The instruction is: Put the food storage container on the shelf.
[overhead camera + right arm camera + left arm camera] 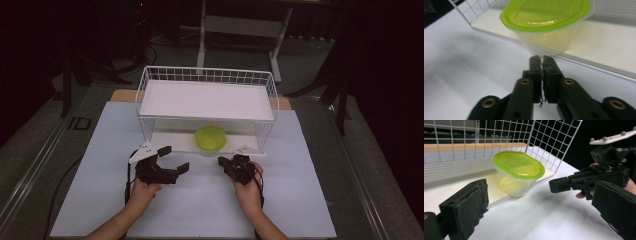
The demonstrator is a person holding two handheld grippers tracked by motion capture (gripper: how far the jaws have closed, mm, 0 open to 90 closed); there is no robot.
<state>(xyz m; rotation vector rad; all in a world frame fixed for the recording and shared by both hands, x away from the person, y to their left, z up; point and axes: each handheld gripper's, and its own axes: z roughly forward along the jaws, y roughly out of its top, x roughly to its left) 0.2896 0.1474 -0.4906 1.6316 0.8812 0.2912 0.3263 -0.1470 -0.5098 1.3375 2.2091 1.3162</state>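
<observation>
Where the high view looks down on the table [100,200], a white wire rack [207,97] stands at its far middle, and a tub [210,138] with a green lid sits at the front edge of the rack's lower shelf. Both grippers hover just in front of the rack: the left gripper [172,160] has its jaws spread wide, and the right gripper [221,161] points at the tub with its jaws together. From the left gripper view, the left gripper [544,210] frames the scene with its two pads far apart, the tub [517,173] well ahead between them on the shelf, and the right gripper [552,185] comes in from the right, its tip near the tub but apart from it. From the right gripper view, the right gripper [541,60] has its jaws pressed shut on nothing, their tips just below the tub [546,27], which overhangs the shelf edge.
</observation>
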